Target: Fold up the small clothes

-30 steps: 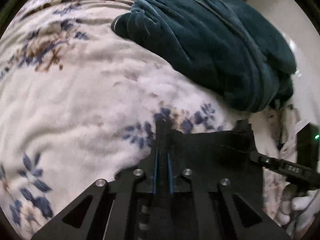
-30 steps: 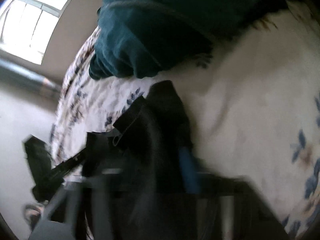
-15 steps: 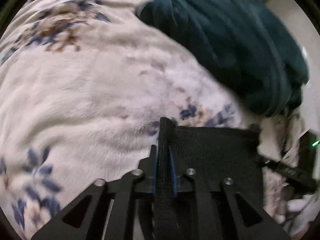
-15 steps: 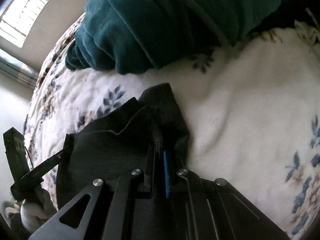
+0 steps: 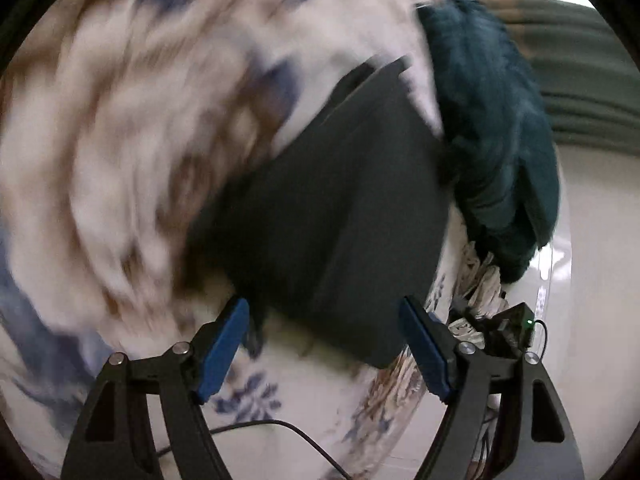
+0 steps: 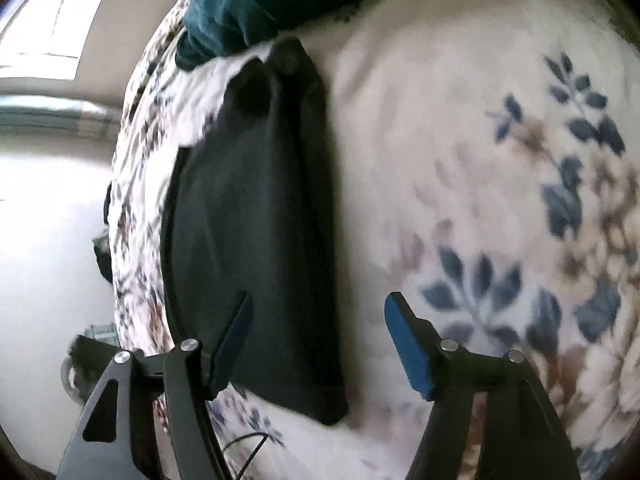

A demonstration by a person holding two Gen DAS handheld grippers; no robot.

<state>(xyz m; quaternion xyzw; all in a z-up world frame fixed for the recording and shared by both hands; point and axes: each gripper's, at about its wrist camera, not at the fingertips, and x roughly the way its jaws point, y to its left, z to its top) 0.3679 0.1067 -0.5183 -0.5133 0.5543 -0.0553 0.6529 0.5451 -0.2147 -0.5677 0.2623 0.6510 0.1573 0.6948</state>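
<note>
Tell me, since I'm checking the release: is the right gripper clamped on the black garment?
No, the right gripper is open, its blue pads spread apart with the black garment lying flat on the floral blanket.

**Black garment on the blanket**

The black garment [image 6: 256, 240] lies folded, it seems, on the floral blanket [image 6: 460, 168]. The right gripper [image 6: 318, 340] hangs over its near end, jaws wide apart. A teal garment [image 6: 248, 4] lies beyond.

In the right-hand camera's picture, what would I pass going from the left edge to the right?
Bright window and pale floor → flowered blanket's hanging edge → black garment lying on it → the blanket's plain white stretch → its blue leaf print.
</note>
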